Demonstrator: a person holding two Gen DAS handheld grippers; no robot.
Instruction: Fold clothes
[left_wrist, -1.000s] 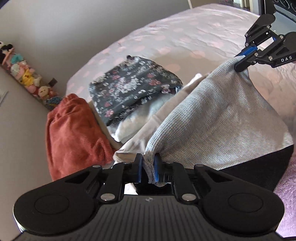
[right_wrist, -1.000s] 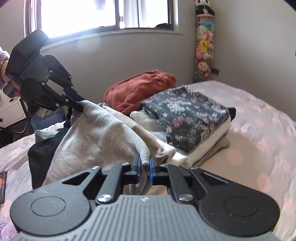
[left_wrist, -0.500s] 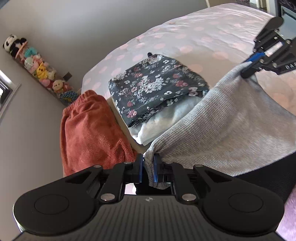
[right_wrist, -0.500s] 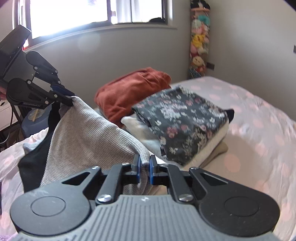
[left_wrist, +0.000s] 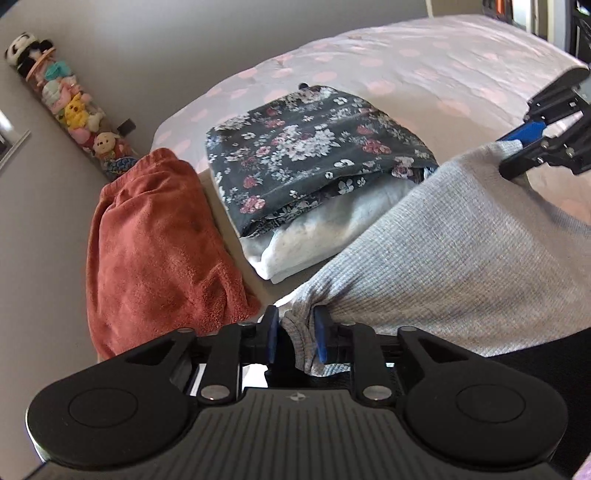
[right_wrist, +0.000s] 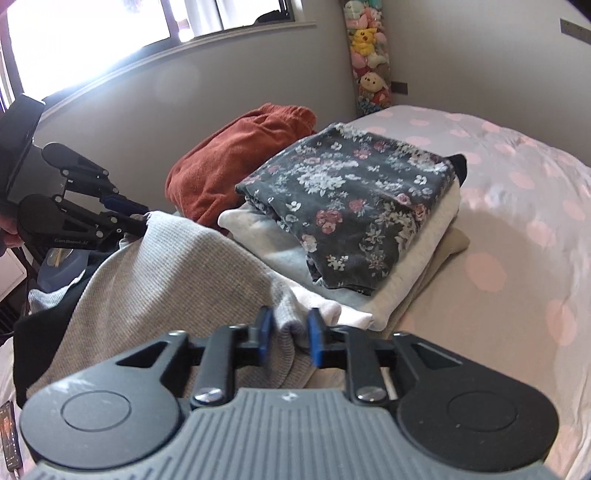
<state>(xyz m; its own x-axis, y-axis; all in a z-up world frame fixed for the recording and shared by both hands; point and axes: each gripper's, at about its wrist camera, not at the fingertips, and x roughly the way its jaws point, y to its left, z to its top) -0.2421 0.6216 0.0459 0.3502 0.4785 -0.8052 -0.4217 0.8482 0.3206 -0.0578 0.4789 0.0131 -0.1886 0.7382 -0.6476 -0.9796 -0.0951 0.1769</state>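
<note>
Two hazards concern the largest item, the pale bedcover with pink dots (left_wrist: 424, 55). It is soft and uneven under both tools, so a fold laid on it may settle crooked.

1. The grey ribbed knit garment (left_wrist: 461, 251) spans from my left gripper (left_wrist: 295, 334) to my right gripper (right_wrist: 287, 338), one edge bunched in each. It sags between them over a black cloth (left_wrist: 535, 354) lying below. If I lower it with that slack, I expect creases to set into the fold. The black cloth could also drag along with it.

2. The stack of folded clothes lies ahead of both tools, with a dark floral piece (left_wrist: 314, 155) on top and a white one (left_wrist: 314, 240) beneath. The grey garment's near edge lies just beside the stack. A forward sweep could push the stack askew or drape grey knit over its corner.

3. The rust-red fleece bundle (left_wrist: 155, 251) lies ahead and to the left of my left gripper, beside the stack. A wide leftward swing may snag it.

4. Left gripper: the pads stand slightly parted, and a dark sliver shows between one pad and the knit. I judge this hold loose, and the edge may drop out.

5. Right gripper: knit fills the gap between the pads. I cannot tell whether it is pinched firmly. If one side slips before the other, the fold will skew.
</note>
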